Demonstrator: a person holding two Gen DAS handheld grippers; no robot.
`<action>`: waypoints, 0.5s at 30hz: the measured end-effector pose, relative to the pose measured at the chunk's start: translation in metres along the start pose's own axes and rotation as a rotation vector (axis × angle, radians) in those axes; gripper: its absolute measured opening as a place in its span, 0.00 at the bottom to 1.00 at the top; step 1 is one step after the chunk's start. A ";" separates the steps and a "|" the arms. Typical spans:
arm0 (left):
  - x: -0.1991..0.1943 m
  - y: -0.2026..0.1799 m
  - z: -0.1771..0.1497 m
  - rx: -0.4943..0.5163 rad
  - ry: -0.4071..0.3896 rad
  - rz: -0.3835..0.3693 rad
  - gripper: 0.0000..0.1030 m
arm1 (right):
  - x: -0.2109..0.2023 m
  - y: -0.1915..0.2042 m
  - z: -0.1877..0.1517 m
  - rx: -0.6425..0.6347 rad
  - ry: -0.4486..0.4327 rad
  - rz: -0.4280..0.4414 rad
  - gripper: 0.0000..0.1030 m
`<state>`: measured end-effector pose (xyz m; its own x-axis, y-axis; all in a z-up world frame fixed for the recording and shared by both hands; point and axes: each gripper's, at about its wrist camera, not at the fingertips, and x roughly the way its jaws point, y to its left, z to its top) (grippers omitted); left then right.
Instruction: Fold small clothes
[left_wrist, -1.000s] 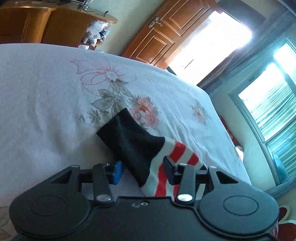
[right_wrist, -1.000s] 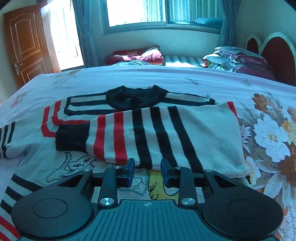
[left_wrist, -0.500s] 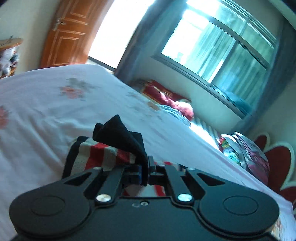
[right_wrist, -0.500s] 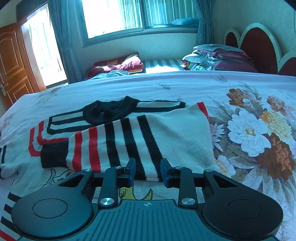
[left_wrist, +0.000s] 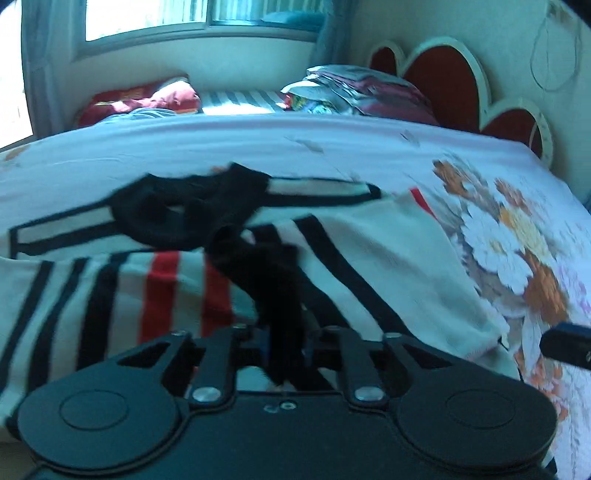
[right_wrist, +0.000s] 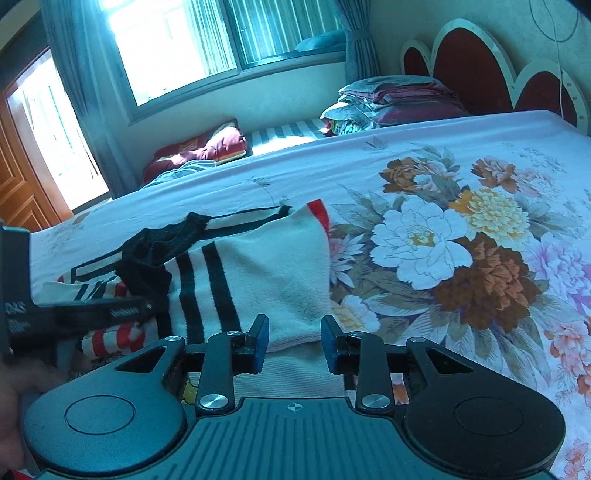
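1. Step in hand, as we judge it: folding the left sleeve across the chest of the striped sweater (left_wrist: 388, 251), which lies flat on the bed (right_wrist: 480, 155). The right sleeve is already laid over the body.
2. Left gripper (left_wrist: 286, 341): its jaws are opening, w/ the black cuff (left_wrist: 269, 291) of the sleeve between them. The view is blurred, so we can't tell if the pads press on the cloth.
3. In the right wrist view the left gripper comes in from 9 o'clock, the cuff bunched at its tip just below the black collar (right_wrist: 166, 236).
4. Right gripper (right_wrist: 294, 345): part open, nothing held; it hovers over the sweater's white lower part at 6 o'clock, not touching that we can see.
5. Where the sweater lies: mid-bed, collar toward 12 o'clock, hem toward us; the sheet's big flower print (right_wrist: 476, 258) is just beside it at 3 o'clock. Folded bedding (right_wrist: 399, 99) is well apart, by the headboard.
6. Next move calls for, we reckon: let the cuff drop flat across the chest, draw the left gripper clear w/o dragging the cloth, then take the hem w/ both grippers and fold up toward the collar.
7. Watch: a cuff snagged on a pad would undo the fold.
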<state>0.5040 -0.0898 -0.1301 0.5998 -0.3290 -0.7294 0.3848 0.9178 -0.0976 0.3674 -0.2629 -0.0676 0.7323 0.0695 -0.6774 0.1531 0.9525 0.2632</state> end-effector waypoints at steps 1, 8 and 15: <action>-0.002 -0.007 -0.006 0.022 -0.028 -0.012 0.49 | -0.001 -0.005 0.000 0.015 0.004 -0.003 0.30; -0.054 0.010 -0.018 -0.027 -0.124 0.013 0.56 | 0.006 -0.021 0.004 0.090 0.015 0.058 0.30; -0.138 0.108 -0.069 -0.016 -0.132 0.315 0.48 | 0.051 0.017 0.016 0.050 0.037 0.174 0.60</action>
<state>0.4146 0.0700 -0.0864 0.7736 -0.0537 -0.6314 0.1556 0.9820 0.1071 0.4177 -0.2478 -0.0870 0.7257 0.2434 -0.6435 0.0597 0.9095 0.4113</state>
